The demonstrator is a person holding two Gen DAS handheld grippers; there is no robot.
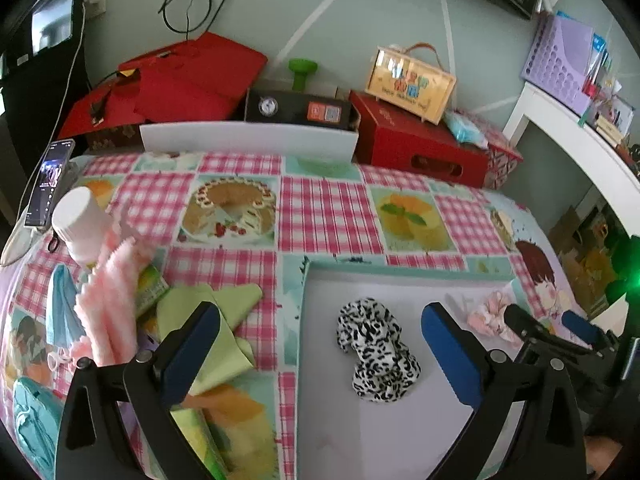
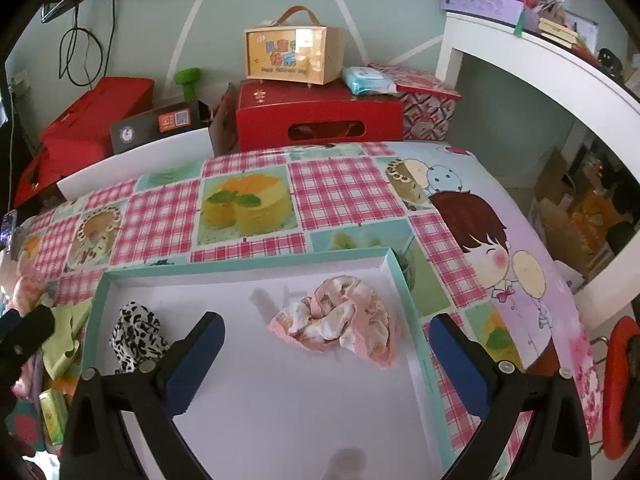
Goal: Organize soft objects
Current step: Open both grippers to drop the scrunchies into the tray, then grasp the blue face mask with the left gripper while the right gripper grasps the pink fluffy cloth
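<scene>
A shallow white tray [image 2: 256, 412] with a teal rim lies on the table. In it rest a black-and-white leopard scrunchie [image 1: 374, 354] [image 2: 136, 334] and a pink floral scrunchie [image 2: 340, 322] [image 1: 492, 314], apart from each other. My left gripper [image 1: 320, 354] stands open above the leopard scrunchie without touching it. My right gripper [image 2: 326, 356] is open just short of the pink scrunchie, pads clear of it. Left of the tray lie a green cloth [image 1: 218, 322], a pink fuzzy cloth [image 1: 110, 304] and a blue cloth [image 1: 60, 308].
A white bottle [image 1: 80, 220] and a phone [image 1: 50, 182] stand at the table's left edge. Red boxes [image 2: 320, 118], a wooden case [image 2: 294, 54] and a black device [image 1: 298, 108] line the wall. A white shelf [image 2: 540, 60] is on the right.
</scene>
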